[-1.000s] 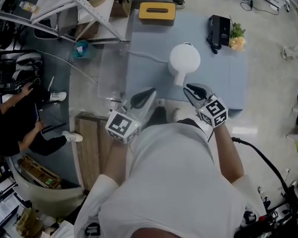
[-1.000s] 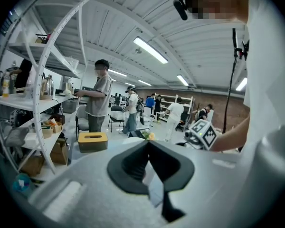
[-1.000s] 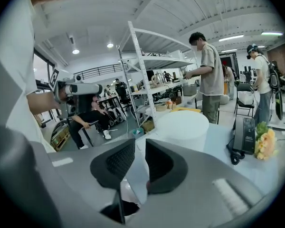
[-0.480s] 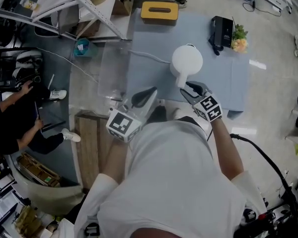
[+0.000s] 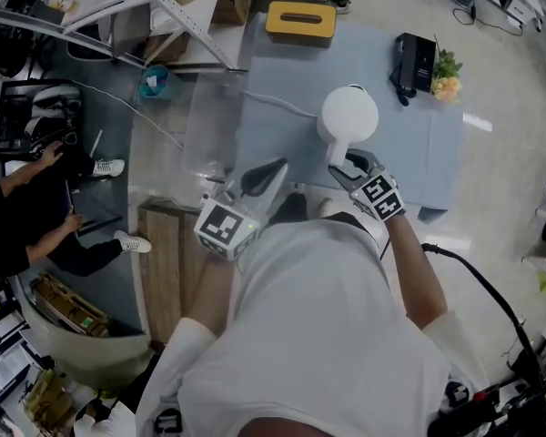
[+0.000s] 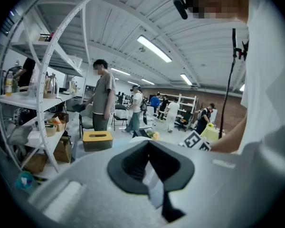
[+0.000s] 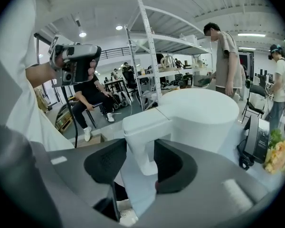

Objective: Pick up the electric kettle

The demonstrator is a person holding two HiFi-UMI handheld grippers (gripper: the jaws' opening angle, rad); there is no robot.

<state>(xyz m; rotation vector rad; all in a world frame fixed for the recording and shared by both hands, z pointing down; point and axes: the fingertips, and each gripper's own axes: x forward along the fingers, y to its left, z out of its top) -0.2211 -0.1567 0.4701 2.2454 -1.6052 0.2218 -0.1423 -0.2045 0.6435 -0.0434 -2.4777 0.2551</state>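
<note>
White plastic marks out the electric kettle (image 5: 349, 116), which stands upright near the middle of the blue-grey desk (image 5: 409, 153). Its flat lid is down, so whatever is inside is hidden. Its handle (image 5: 338, 152) points toward the person, and a white cord (image 5: 278, 104) runs from it across the desk to the left of the head view.

The right gripper (image 5: 350, 167) is at that handle. In the right gripper view the fingers (image 7: 104, 163) have just been opening and stand wide, with the handle's upright bar (image 7: 145, 141) between them. The pads sit close on either side but do not clamp it, and the kettle's round body (image 7: 199, 118) rises just beyond.

The left gripper (image 5: 264, 178) hangs over the near edge of the desk, left of the kettle and apart from it. In the left gripper view its fingers (image 6: 128, 163) meet at the tips with nothing between them.

A yellow box (image 5: 300, 20) sits at the far edge of the desk. Its lid has a dark slot, and its contents cannot be seen. At the far right corner a black device (image 5: 413, 60) lies beside a small bunch of flowers (image 5: 448, 76). A small teal tub (image 5: 153, 82) rests on the floor by the shelf frame (image 5: 177, 12); what it holds is too small to tell.
</note>
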